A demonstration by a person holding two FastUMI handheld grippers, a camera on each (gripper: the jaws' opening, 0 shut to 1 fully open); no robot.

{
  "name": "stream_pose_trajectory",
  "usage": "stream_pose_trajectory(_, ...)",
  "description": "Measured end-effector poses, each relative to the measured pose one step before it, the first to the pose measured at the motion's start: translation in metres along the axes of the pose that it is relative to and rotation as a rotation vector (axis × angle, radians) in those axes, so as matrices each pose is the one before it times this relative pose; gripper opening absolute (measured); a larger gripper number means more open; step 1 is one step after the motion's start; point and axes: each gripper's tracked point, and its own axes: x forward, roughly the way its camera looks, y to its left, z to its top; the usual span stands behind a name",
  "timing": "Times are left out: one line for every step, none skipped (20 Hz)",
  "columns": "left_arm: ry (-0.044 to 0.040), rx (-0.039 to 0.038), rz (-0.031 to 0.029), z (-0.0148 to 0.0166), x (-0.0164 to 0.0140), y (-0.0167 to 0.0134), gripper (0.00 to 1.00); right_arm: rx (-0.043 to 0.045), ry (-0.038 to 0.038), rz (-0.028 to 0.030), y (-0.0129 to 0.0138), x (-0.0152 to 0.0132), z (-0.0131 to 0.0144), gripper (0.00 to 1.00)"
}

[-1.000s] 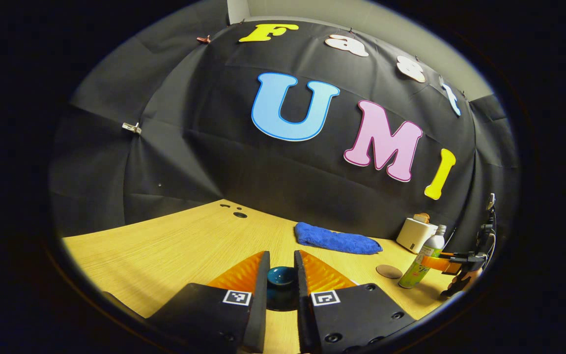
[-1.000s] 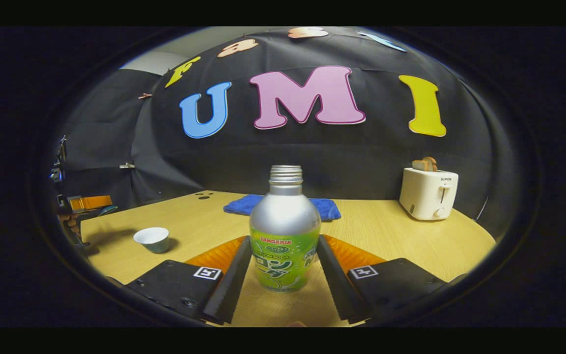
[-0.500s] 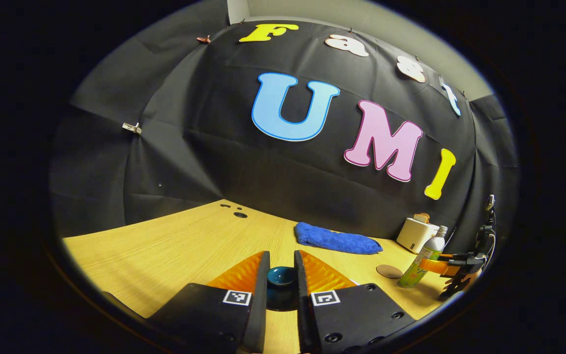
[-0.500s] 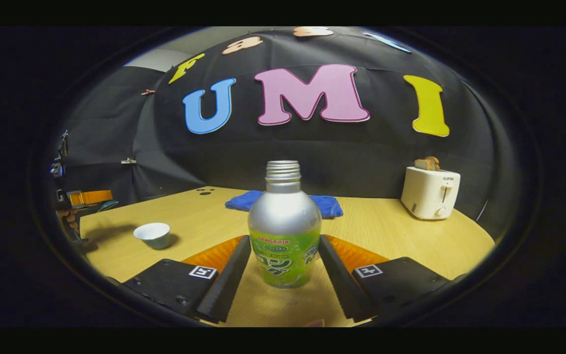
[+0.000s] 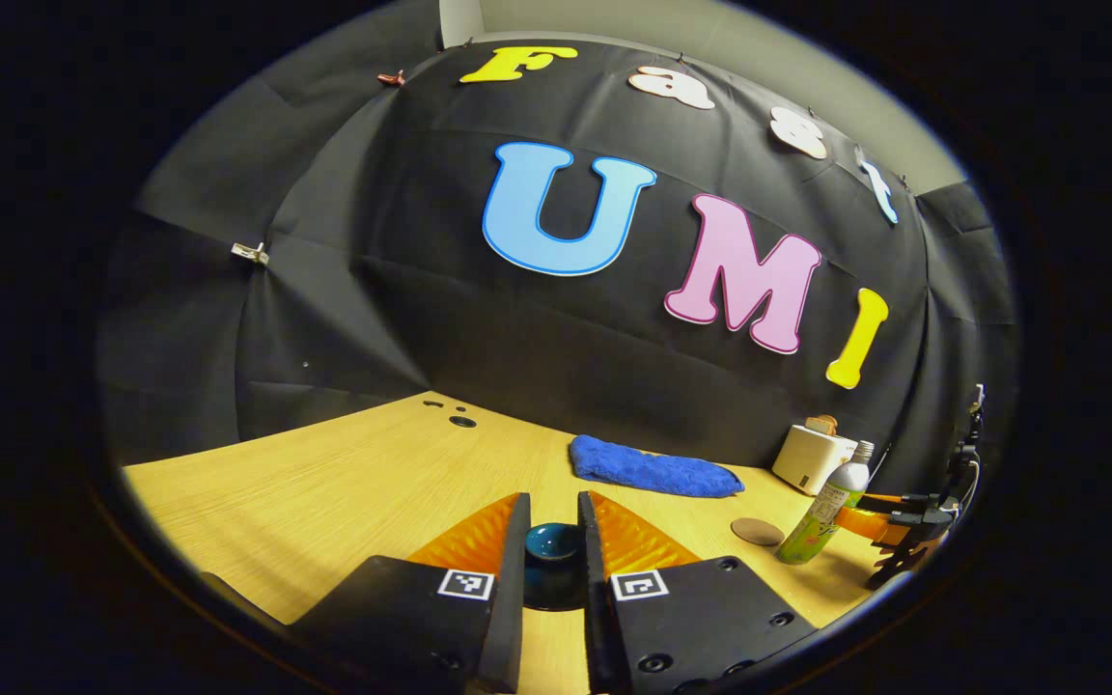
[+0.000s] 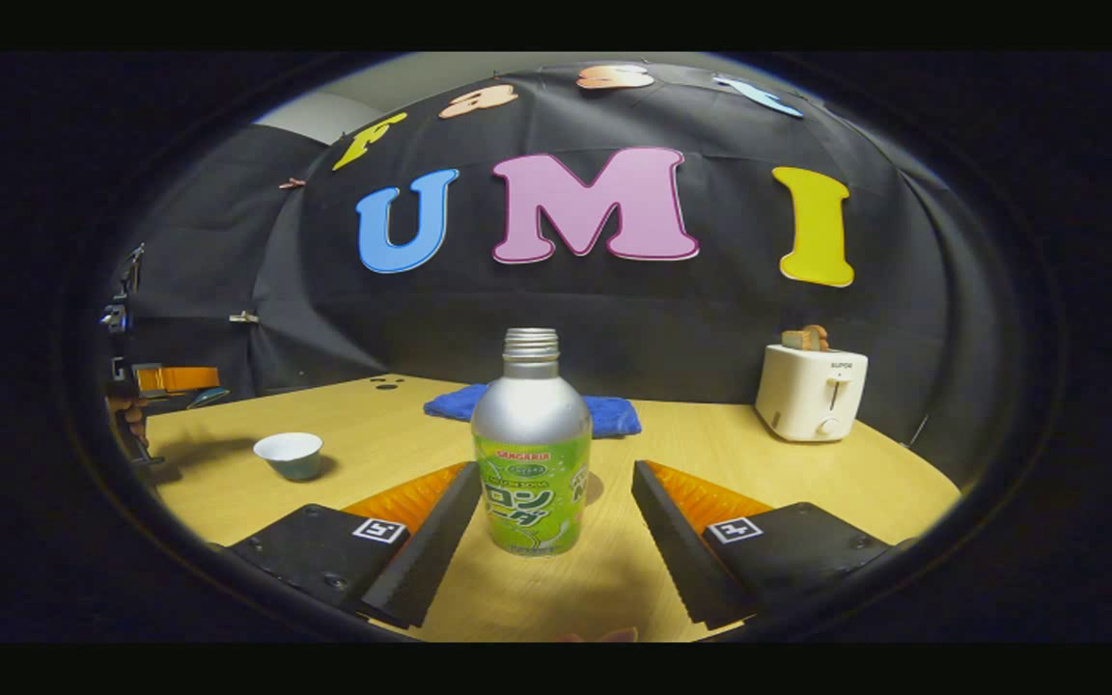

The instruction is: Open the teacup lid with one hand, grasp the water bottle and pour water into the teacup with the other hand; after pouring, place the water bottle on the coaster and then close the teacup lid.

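Left gripper (image 5: 553,529): in the left gripper view its two fingers stand narrow, closed on a small dark teal teacup lid (image 5: 552,542) with both fingers pressing its sides, above the pale wooden tabletop (image 5: 324,492).
Teacup: in the right gripper view a small white teacup (image 6: 290,454) with a pale green outside sits open on the table at the far left, well apart from the bottle.
Blue cloth: a folded blue towel (image 6: 604,413) lies at the back of the table, behind the bottle.
Water bottle: a silver metal bottle with a green label and an uncapped threaded neck (image 6: 530,458) stands upright on the table.
Right gripper (image 6: 556,526): in the right gripper view its fingers are spread wide to either side of the bottle, neither touching it.
Coaster: in the left gripper view a round brown coaster (image 5: 757,531) lies flat just left of the bottle (image 5: 821,506); whether they touch I cannot tell.
Toaster: a white toaster with bread in its slot (image 6: 810,390) stands at the right, near the wall.
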Motion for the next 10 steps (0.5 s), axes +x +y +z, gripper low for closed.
stream_pose_trajectory(0.00333, 0.00883, -0.01073, -0.00244, 0.00040, -0.00646, 0.30, 0.00055, -0.00912, -0.00832, -0.00473, -0.00306, 0.00028, 0.97)
stream_pose_trajectory(0.00458, 0.01020, -0.01013, -0.00157, 0.00082, -0.00740, 0.30, 0.00867, -0.00780, -0.00583, -0.00430, -0.00195, -0.00036, 0.97)
stream_pose_trajectory(0.00398, 0.01176, -0.01160, -0.00275, 0.00061, -0.00773, 0.30, 0.01319, -0.00050, 0.00018, -0.00202, -0.00224, -0.00333, 0.96)
stream_pose_trajectory(0.00373, 0.01135, -0.01113, -0.00132, 0.00131, -0.00706, 0.30, 0.01275, 0.00755, 0.00069, -0.00290, -0.00146, -0.00361, 0.97)
stream_pose_trajectory(0.00433, 0.00851, -0.01153, -0.00273, 0.00113, -0.00681, 0.30, 0.00981, 0.01469, -0.00259, -0.00344, -0.00247, -0.00479, 0.98)
stream_pose_trajectory(0.00562, 0.00339, -0.01267, -0.00142, 0.00097, -0.00680, 0.30, 0.01731, -0.00504, -0.00177, -0.00341, -0.00429, 0.00151, 0.98)
stream_pose_trajectory(0.00296, 0.00056, -0.01235, -0.00184, 0.00124, -0.00658, 0.30, 0.00552, -0.00870, -0.00988, -0.00379, -0.00144, 0.00167, 0.99)
stream_pose_trajectory(0.00443, 0.00080, -0.01074, -0.00149, 0.00140, -0.00513, 0.30, -0.00107, -0.00306, -0.01462, -0.00406, -0.00095, 0.00054, 0.99)
stream_pose_trajectory(0.00590, 0.00038, -0.01055, -0.00347, 0.00084, -0.00426, 0.30, -0.00580, 0.00142, -0.01823, -0.00536, -0.00293, -0.00058, 0.99)
stream_pose_trajectory(0.00637, 0.00005, -0.00967, -0.00149, 0.00248, -0.00363, 0.30, -0.00346, -0.00443, -0.00802, -0.00254, -0.00247, 0.00008, 0.99)
